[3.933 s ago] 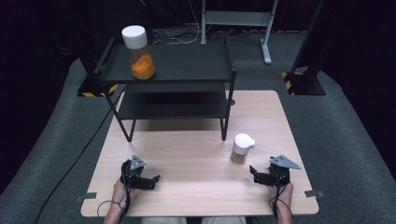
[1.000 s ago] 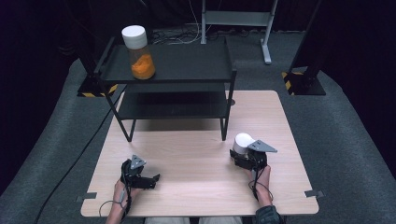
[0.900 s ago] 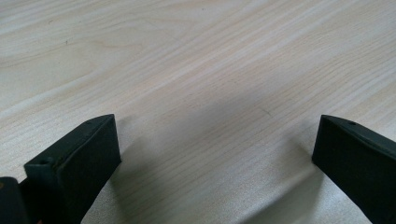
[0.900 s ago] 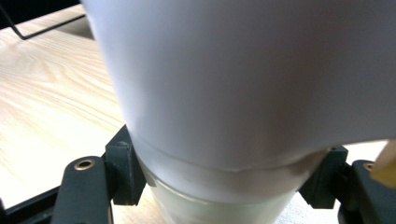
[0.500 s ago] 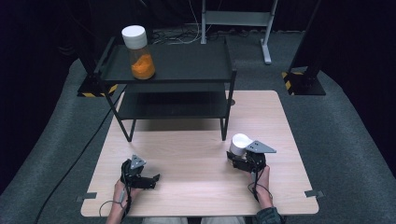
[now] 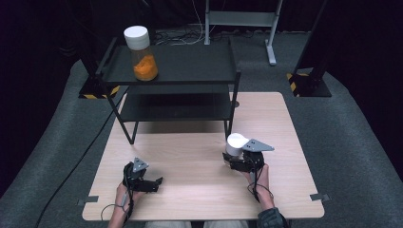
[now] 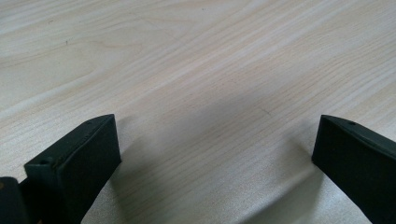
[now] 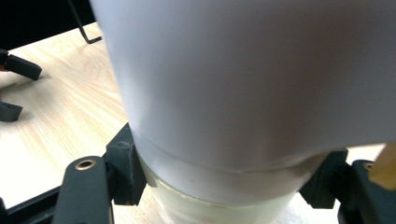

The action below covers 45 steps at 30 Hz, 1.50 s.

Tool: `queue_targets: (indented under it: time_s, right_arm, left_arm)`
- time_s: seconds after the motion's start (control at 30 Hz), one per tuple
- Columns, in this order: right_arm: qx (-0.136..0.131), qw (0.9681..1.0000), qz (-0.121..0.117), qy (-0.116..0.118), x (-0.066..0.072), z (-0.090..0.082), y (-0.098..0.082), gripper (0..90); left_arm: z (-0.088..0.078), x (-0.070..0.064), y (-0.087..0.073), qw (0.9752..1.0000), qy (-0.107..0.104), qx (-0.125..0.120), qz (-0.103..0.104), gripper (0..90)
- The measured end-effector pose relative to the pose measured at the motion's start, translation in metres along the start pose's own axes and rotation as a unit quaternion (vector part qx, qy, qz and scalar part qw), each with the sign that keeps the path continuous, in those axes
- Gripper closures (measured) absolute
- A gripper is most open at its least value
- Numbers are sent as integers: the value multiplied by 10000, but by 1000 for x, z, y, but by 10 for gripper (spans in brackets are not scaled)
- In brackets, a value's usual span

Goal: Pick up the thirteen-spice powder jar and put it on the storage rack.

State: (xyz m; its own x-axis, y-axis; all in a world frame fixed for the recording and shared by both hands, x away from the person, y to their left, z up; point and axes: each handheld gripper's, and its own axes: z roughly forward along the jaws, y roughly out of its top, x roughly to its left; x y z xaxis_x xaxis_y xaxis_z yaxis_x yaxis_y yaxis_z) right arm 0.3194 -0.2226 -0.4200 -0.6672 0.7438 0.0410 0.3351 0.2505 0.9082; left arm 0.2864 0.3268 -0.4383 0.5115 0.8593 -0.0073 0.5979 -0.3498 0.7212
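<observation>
A small jar with a white lid (image 6: 236, 142) is at the table's right front, between the jaws of my right gripper (image 6: 239, 162). In the right gripper view the lid (image 8: 243, 70) looms close, and both black jaws press the glass body (image 8: 219, 205) just under it, so the gripper is shut on the jar. Whether the jar rests on the table or hangs just above it is unclear. My left gripper (image 6: 153, 183) rests at the left front. Its jaws stand wide open over bare wood (image 7: 210, 93). A second, taller white-lidded jar holding orange contents (image 6: 141, 53) stands on the rack's top shelf.
A black two-tier rack (image 6: 199, 66) spans the back half of the wooden table (image 6: 190, 142); its lower shelf (image 6: 180, 107) is bare. Its right front leg (image 6: 231, 114) stands just behind the held jar. My left gripper (image 8: 14, 88) appears far left in the right gripper view.
My right gripper came in from the right front, closed on the small jar, and has shifted a little to the left with it. The left gripper has stayed still.
</observation>
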Motion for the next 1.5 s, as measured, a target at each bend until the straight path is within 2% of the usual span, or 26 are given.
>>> queue_targets:
  time_s: [0.27, 0.7, 1.5]
  right_arm:
    - [2, 9999, 1, 159, -2, 3, 10, 307]
    - [41, 9994, -196, 294, 2, 7, 30, 307]
    - [-10, 9983, -404, 416, 1, 10, 63, 307]
  left_arm:
    - [0, 0, 0, 10000, 0, -1, -1, 4]
    - [0, 0, 0, 10000, 0, -1, 0, 5]
    - [0, 0, 0, 10000, 2, -4, -3, 5]
